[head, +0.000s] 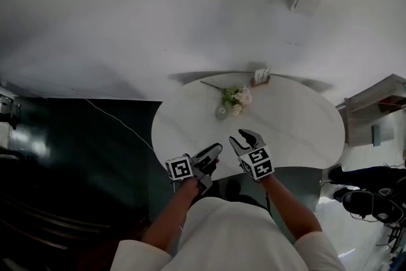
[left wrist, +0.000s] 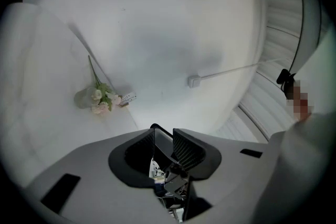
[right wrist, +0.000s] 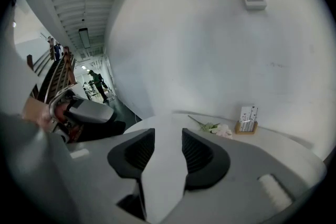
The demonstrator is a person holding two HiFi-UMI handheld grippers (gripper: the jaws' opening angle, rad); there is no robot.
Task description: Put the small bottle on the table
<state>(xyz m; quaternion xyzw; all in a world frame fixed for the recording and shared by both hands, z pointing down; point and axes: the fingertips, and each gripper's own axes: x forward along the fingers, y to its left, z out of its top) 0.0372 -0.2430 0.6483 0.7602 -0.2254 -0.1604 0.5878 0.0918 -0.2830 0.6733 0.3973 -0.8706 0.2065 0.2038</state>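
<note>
— Where's the small bottle (head: 221,112)?
— Beside the flowers (head: 238,96), mid-frame on the table (head: 298,130), I think; it's blurry. My left gripper (head: 214,150) and right gripper (head: 245,138) hang low-centre, jaws slightly apart, empty, poised to reach

Smooth, faintly glossy white table (head: 298,133)

No legible text anywhere; small standing card (right wrist: 248,114) bears marks, too small to read.
</note>
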